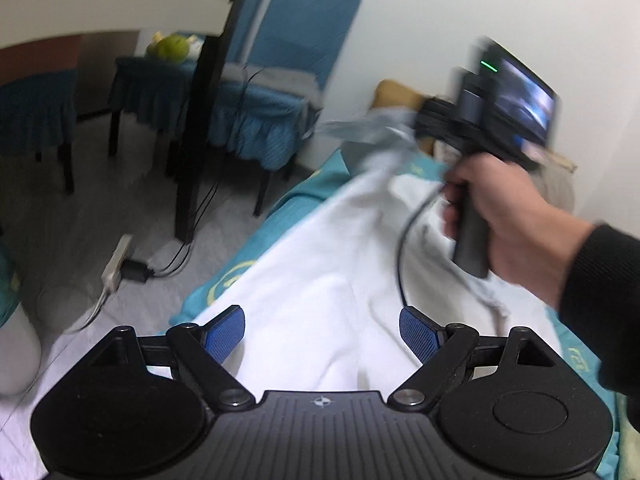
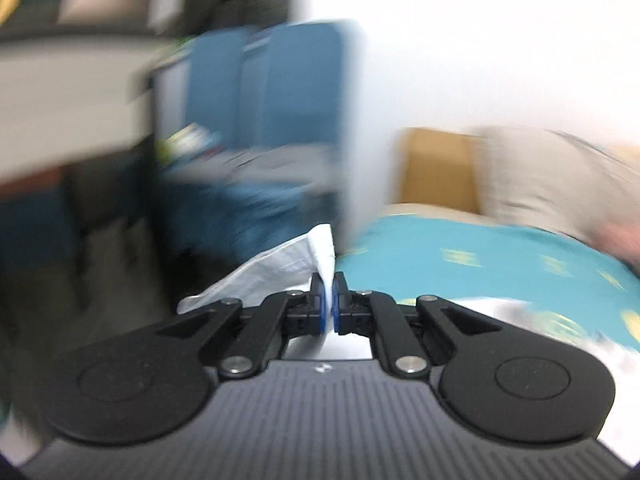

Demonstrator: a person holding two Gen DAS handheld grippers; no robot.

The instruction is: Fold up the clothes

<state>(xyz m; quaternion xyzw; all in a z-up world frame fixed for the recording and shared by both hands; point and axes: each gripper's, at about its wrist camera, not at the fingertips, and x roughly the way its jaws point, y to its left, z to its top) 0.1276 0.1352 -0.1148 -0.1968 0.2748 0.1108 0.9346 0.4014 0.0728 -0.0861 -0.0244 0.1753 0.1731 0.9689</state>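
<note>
**Two Wrist Cameras, One Bed**

The left wrist camera sat just behind its own left gripper (image 1: 322,330), angled down along the bed (image 1: 320,178) and close over the white garment (image 1: 316,280); it also caught the right hand (image 1: 508,224) from behind. The right wrist camera looked flatter across the same turquoise bedspread (image 2: 480,256) (heavily blurred), with the right gripper (image 2: 329,300) nearest. Both faced the blue-covered chairs (image 1: 292,40) and white wall (image 1: 440,20), sharing the garment and cardboard box (image 2: 436,168).

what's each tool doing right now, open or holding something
Left tool: open, holding nothing, above the white cloth.
Right tool: closed on an edge of the white cloth.
</note>
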